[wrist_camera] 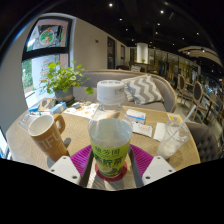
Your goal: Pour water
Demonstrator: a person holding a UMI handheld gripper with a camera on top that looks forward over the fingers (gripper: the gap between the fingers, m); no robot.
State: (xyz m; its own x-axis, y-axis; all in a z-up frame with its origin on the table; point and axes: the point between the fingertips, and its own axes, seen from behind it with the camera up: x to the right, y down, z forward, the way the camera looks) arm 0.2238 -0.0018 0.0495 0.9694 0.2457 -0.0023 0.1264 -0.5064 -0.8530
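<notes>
The tongs [110,160] were closed on the bottle [110,135], both pads pressing its sides; it stood upright, cap on, long axis vertical. The glass [172,140] stood on the bench [70,128], right of the bottle; the mug [46,134] lay left.

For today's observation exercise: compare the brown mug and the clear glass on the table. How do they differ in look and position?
The brown mug is opaque with a handle and looks tilted; the clear glass is see-through, handleless and stands upright. They stand on opposite sides of the bottle held between the gripper fingers. Both rest on the wooden table, just beyond the fingers.
</notes>
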